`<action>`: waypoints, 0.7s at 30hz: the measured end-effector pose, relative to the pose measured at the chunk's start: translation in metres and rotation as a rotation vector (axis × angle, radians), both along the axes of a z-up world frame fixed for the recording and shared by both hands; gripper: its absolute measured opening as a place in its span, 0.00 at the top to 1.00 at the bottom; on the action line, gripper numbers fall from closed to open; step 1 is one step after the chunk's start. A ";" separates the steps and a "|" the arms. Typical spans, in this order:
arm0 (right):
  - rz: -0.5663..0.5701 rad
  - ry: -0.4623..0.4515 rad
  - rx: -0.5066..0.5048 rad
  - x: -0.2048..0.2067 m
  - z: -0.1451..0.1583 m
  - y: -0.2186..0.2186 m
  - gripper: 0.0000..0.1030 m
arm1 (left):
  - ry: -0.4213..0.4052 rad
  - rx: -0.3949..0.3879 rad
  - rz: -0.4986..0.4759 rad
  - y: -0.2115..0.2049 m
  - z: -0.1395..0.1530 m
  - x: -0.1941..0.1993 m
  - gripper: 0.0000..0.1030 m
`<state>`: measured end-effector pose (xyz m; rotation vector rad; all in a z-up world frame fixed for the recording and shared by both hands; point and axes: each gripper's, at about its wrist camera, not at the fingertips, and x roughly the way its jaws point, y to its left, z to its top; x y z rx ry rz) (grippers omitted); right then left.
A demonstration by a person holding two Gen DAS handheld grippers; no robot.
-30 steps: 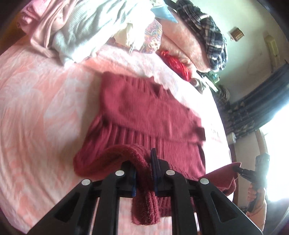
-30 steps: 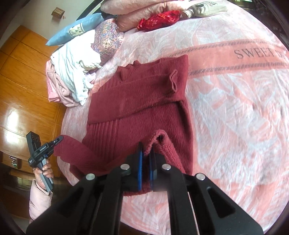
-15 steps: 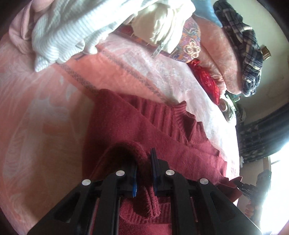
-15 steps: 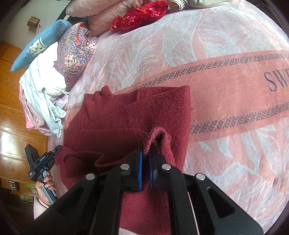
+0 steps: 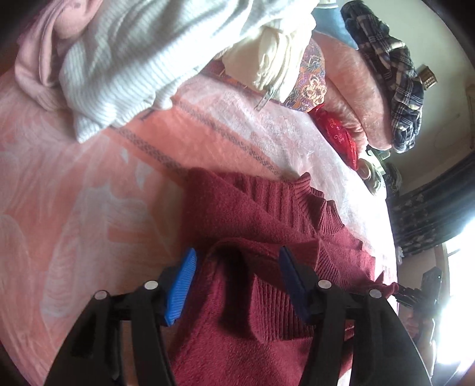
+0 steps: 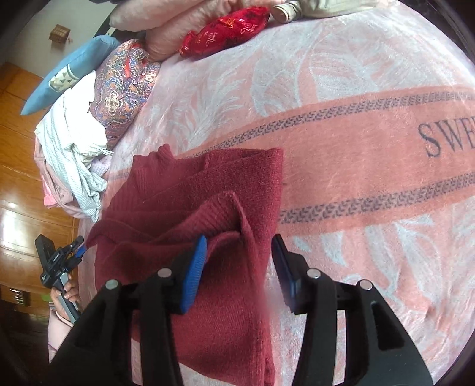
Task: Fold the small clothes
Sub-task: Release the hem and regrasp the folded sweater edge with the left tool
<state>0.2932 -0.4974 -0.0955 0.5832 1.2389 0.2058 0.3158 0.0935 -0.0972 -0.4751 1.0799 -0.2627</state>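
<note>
The dark red knitted sweater (image 5: pixel 267 225) lies on the pink blanket-covered bed (image 5: pixel 74 184), folded over on itself, its ribbed collar toward the pile of pillows at 1 o'clock in the left wrist view. A second ago both grippers were clamped on the hem edge and held it raised over the spread garment; now that edge rests on top of the upper half, so the sweater is doubled. The left gripper (image 5: pixel 237 282) has just been opening: its jaws stand spread, with a raised fold of the knit between them, and the blue pads (image 5: pixel 181 288) are clear of the cloth. The right gripper (image 6: pixel 237 267) has likewise just been opening; its jaws are spread, the left pad against the side of a ridge of the hem, the other over the sweater's edge where it meets the blanket. In the right wrist view the sweater (image 6: pixel 207 207) fills the area from the centre to 7 o'clock, and the woven band with the letters "SWE" (image 6: pixel 445 139) runs off to 3 o'clock. A heap of white and pale pink clothes (image 6: pixel 71 160) sits at 9 o'clock, closer in the frame than a second ago. The red patterned pouch (image 6: pixel 228 26) lies at 12 o'clock beside the pillows. The left gripper also shows at 8 o'clock there, held in a hand (image 6: pixel 63 292).
</note>
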 end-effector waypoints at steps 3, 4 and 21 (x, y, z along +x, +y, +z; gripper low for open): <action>0.040 0.000 -0.011 -0.006 0.004 0.002 0.50 | -0.048 0.119 -0.053 -0.002 0.007 -0.003 0.43; 0.067 -0.003 -0.024 -0.008 0.005 0.005 0.50 | -0.060 0.156 -0.077 -0.005 0.007 -0.003 0.43; 0.168 0.023 -0.063 -0.003 -0.024 0.028 0.43 | -0.160 0.374 -0.419 -0.070 -0.032 0.012 0.43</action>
